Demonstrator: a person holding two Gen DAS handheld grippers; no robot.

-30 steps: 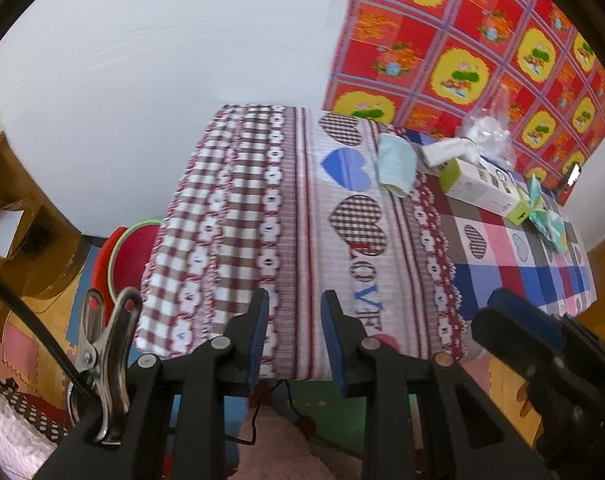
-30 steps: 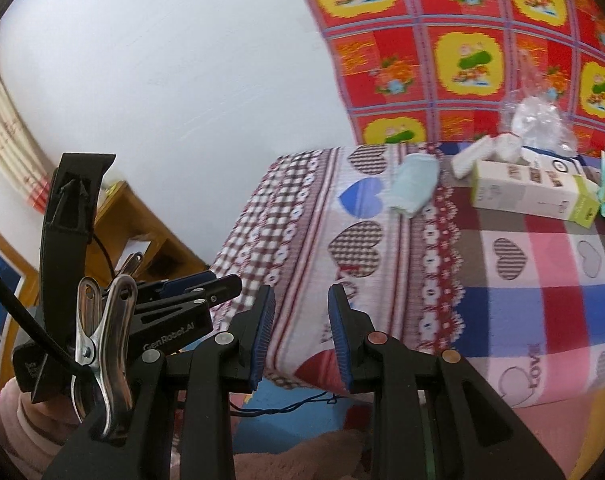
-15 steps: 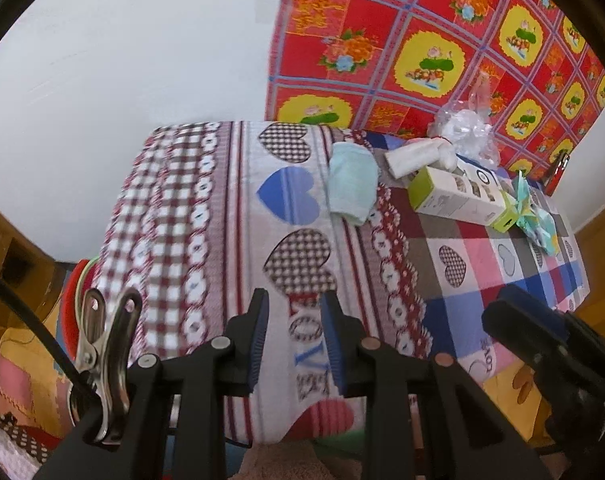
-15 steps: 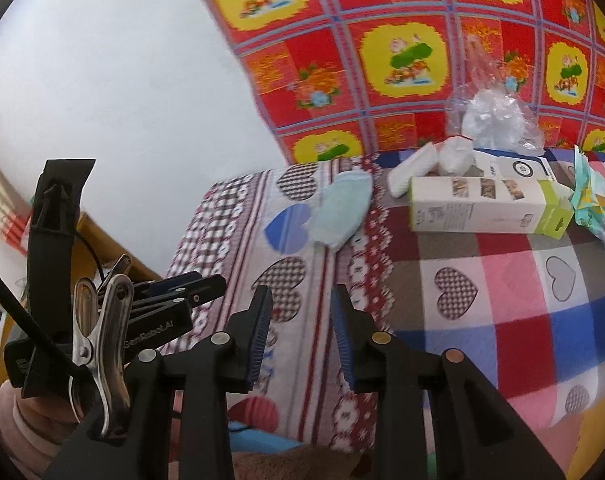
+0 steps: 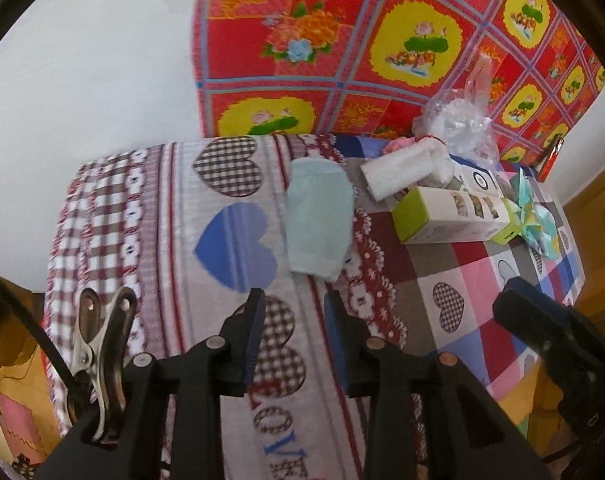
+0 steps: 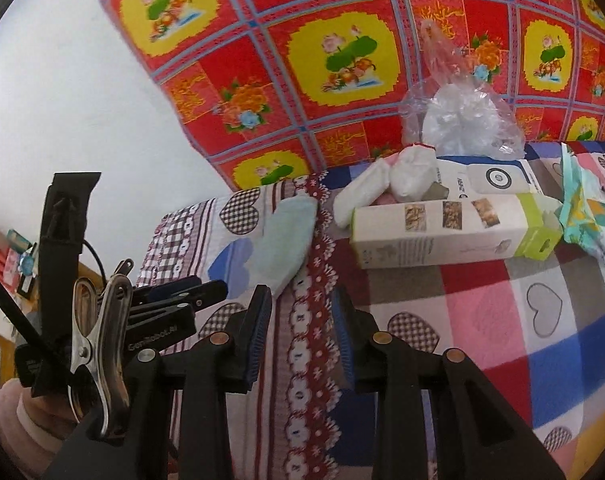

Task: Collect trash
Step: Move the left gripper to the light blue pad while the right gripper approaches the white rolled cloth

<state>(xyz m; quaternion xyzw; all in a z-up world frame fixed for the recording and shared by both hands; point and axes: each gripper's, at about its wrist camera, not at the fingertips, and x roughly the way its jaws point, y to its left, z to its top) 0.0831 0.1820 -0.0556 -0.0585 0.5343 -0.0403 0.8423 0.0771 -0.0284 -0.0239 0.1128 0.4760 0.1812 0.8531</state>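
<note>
A patchwork heart cloth covers the table (image 5: 162,220) (image 6: 502,300). At its far side lie a pale blue soft packet (image 5: 318,216) (image 6: 286,240), a white paper roll (image 5: 402,168) (image 6: 362,196), a white and green carton (image 5: 450,214) (image 6: 450,232), a clear plastic bag (image 5: 458,124) (image 6: 462,116) and a teal wrapper (image 5: 536,220) (image 6: 590,208). My left gripper (image 5: 292,308) hovers just short of the blue packet, its jaws opening with nothing between them. My right gripper (image 6: 302,300) is open and empty, just right of that packet.
A red flowered cloth (image 6: 342,52) hangs on the wall behind the table, next to bare white wall. Wooden furniture (image 6: 6,248) stands at the left. The left gripper (image 6: 174,296) shows in the right wrist view, the right gripper (image 5: 542,332) in the left one.
Both grippers have moved forward from the table's near edge to above the cloth, and the trash items now look closer and larger. The left jaws stand slightly wider.
</note>
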